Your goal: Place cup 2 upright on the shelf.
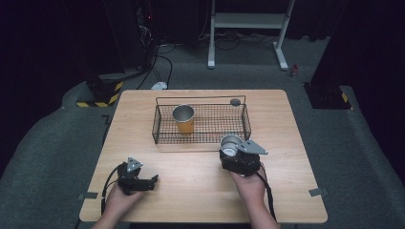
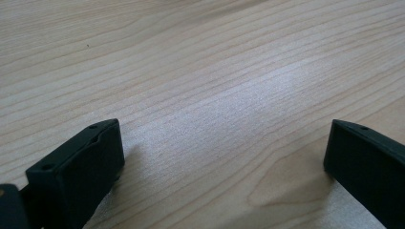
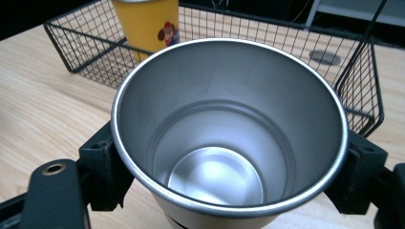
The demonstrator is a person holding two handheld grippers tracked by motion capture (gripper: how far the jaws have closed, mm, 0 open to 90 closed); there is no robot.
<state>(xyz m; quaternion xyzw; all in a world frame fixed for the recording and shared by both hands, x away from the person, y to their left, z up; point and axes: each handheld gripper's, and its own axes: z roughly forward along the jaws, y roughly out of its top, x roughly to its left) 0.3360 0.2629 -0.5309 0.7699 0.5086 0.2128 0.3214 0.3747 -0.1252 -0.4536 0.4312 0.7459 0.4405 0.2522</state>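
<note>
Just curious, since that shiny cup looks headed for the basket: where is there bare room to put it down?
Inside the black wire basket, the mesh floor right of the yellow metal cup is bare. The wooden table is open between the left tongs and right tongs, which hold the silver steel cup. The basket's left part is crowded.

No words, brand names or numbers can be read anywhere. The only marking is a small cartoon figure with a red cap printed on the side of the yellow cup (image 3: 145, 24), which stands in the wire basket (image 3: 356, 71).
</note>
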